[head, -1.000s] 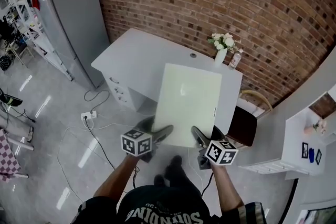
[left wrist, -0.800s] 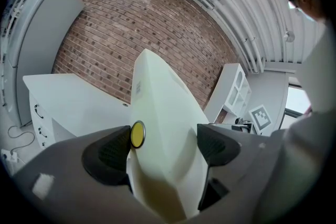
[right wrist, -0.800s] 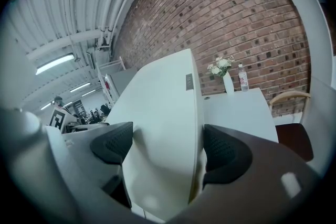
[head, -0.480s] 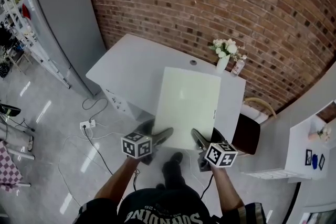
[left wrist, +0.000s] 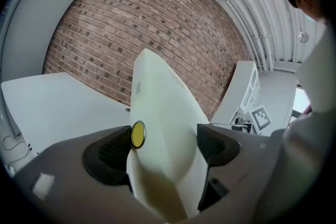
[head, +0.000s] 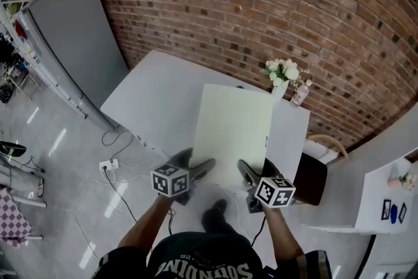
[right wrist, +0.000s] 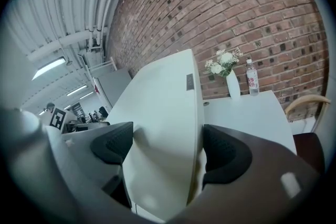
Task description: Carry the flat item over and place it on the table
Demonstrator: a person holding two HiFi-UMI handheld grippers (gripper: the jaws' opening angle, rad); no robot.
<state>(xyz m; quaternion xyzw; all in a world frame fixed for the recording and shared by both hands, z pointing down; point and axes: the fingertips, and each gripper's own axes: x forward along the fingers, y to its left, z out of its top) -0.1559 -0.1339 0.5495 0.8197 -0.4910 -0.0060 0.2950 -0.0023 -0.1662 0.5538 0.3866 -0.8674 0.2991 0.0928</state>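
Observation:
A pale flat board (head: 232, 131) is held level in the air, its far part over the white table (head: 157, 95). My left gripper (head: 208, 164) is shut on the board's near left edge, and the board (left wrist: 157, 128) runs up between its pads. My right gripper (head: 243, 168) is shut on the near right edge, where the board (right wrist: 163, 128) fills the gap between its jaws. The table (right wrist: 252, 113) lies beyond, against a brick wall.
A white vase of flowers (head: 282, 74) and a small bottle (head: 300, 93) stand at the table's far right by the wall. A dark chair (head: 309, 176) sits to the right. A grey cabinet (head: 78, 42) stands at left. Cables and a power strip (head: 109, 164) lie on the floor.
The view has moved forward: the table and brick wall sit closer and lower in frame, and the board now covers more of the table. Both grippers keep their hold.

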